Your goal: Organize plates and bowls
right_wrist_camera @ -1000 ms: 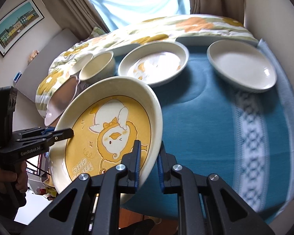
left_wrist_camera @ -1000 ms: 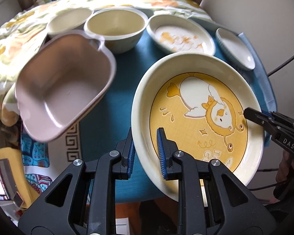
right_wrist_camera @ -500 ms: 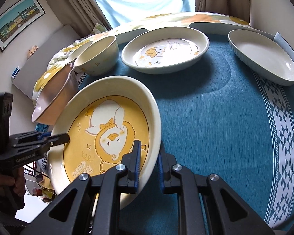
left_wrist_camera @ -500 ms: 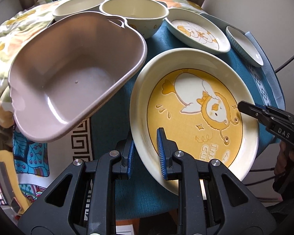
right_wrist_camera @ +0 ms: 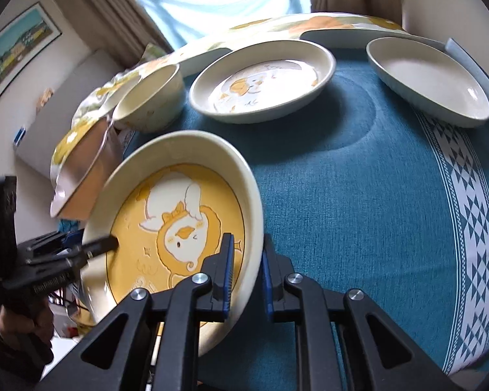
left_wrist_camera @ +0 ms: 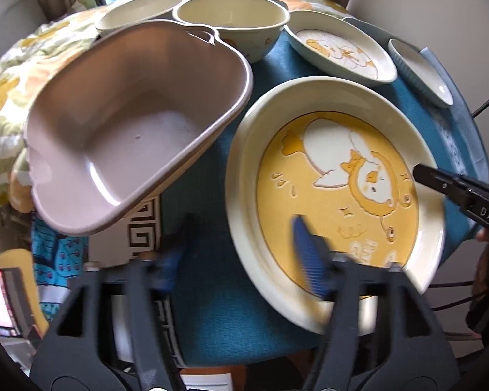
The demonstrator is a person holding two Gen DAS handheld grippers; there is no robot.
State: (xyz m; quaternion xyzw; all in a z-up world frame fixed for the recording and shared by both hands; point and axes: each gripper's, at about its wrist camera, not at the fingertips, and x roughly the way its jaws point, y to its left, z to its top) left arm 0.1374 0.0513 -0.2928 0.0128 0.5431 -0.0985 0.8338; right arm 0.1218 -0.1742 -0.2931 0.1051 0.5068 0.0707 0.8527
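The big cream plate with a yellow duck picture (left_wrist_camera: 335, 189) lies low over the teal cloth at the table's near edge, tilted in the right wrist view (right_wrist_camera: 179, 221). My right gripper (right_wrist_camera: 247, 273) is shut on its rim, one finger inside and one outside. My left gripper (left_wrist_camera: 241, 260) is opening, its blurred fingers spread wide. The plate's opposite rim sits between them, and the pads do not press on it. One left fingertip (right_wrist_camera: 109, 244) still reaches over the plate's inside. The right gripper's finger (left_wrist_camera: 440, 179) shows over the far rim in the left wrist view.
A mauve handled dish (left_wrist_camera: 124, 137) stands close to the plate's left. Behind are two cream bowls (left_wrist_camera: 234, 22) (left_wrist_camera: 137, 9), a smaller duck plate (right_wrist_camera: 264, 81) and a plain white plate (right_wrist_camera: 430, 81). Teal cloth (right_wrist_camera: 358, 179) spreads to the right. A hand (right_wrist_camera: 26, 322) grips the left handle.
Both grippers sank toward the table with the plate, so the dishes loom larger. The left jaws, clamped on the rim before, have spread apart. The right grip is unchanged.
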